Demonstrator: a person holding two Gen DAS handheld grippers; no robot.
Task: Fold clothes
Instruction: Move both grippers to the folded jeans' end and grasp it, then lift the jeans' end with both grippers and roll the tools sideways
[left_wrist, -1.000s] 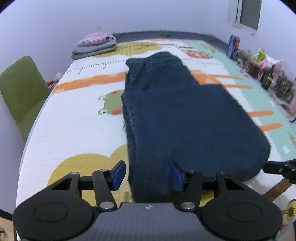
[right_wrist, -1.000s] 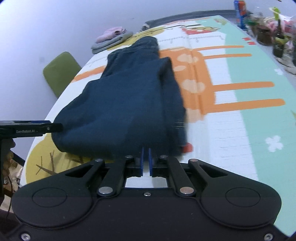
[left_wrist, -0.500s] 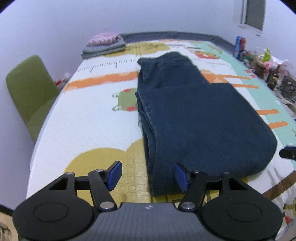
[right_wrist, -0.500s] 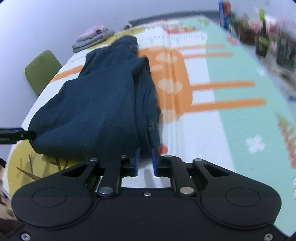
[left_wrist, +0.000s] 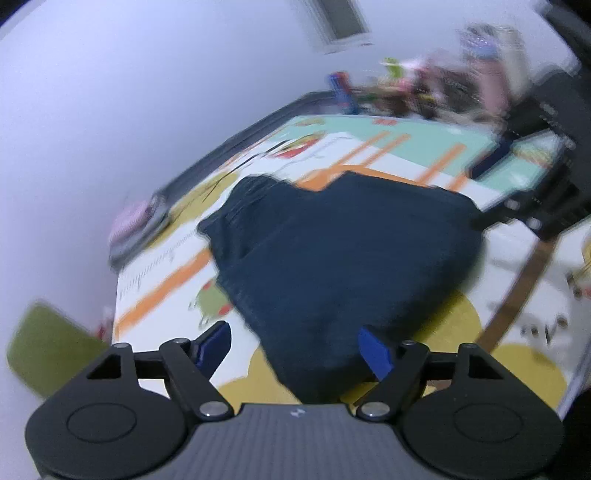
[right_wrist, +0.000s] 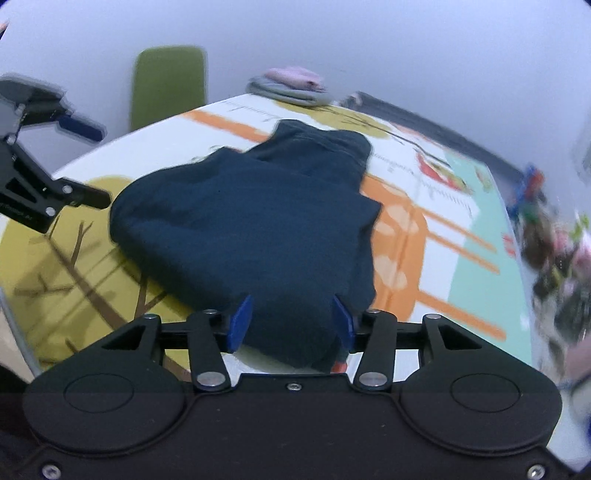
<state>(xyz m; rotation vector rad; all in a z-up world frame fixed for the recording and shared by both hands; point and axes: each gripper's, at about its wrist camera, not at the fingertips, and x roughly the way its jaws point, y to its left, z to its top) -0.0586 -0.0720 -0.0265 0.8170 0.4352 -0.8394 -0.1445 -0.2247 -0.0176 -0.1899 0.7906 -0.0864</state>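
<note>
Our left hand-held gripper (left_wrist: 293, 349) and right hand-held gripper (right_wrist: 291, 323) hang spread apart, clamping nothing, at the near edge of the folded jeans (right_wrist: 258, 221) on the worktop (right_wrist: 476, 236).

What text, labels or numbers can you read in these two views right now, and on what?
None can be read.
Left claw body: a small white marking, too blurred to read.
Ruler-like tick marks on the mat: no legible numbers.
Colourful boxes and bottles at the table's far edge: motion-blurred, labels unreadable.
Folded jeans: no tag visible.
</note>
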